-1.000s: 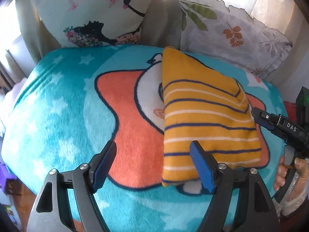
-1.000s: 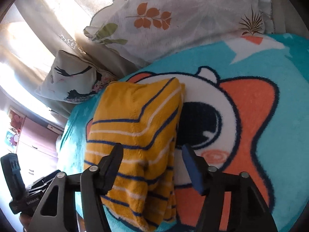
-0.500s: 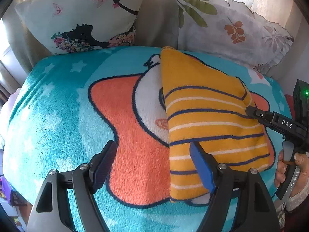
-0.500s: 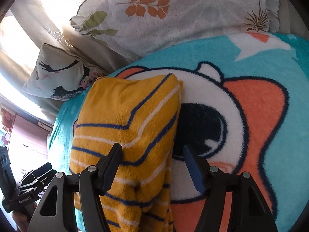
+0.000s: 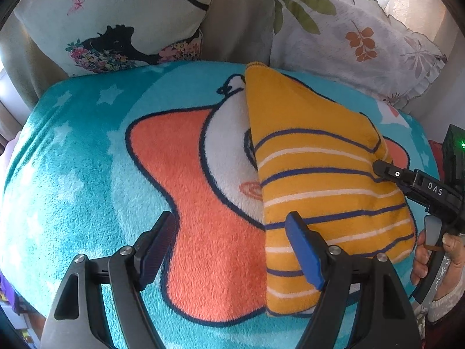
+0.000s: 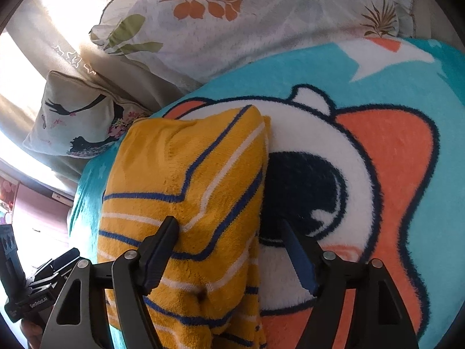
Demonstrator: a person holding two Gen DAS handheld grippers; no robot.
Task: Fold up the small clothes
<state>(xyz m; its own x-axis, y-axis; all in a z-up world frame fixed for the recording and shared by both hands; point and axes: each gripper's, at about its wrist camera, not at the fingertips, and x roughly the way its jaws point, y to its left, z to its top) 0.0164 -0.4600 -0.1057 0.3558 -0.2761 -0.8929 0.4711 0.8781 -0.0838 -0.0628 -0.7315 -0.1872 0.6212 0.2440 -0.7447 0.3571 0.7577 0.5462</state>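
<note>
The left gripper (image 5: pixel 231 250) is hanging wide open at the bottom of its frame, gripping nothing, its blue-padded right finger (image 5: pixel 302 250) overlapping the near edge of the fuzzy yellow garment with navy and white stripes (image 5: pixel 319 180). The right gripper (image 6: pixel 229 250) is gaping too, straddling that garment's edge, seemingly poised to pinch it. The garment is lying folded, centre-right, on the teal fleece blanket with an orange star (image 5: pixel 87 160). No containers are showing.

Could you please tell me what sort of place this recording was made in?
Probably a bedroom or living room at home: a plush cartoon blanket covers a bed or sofa, two printed pillows lean behind, and curtains hang nearby.
</note>
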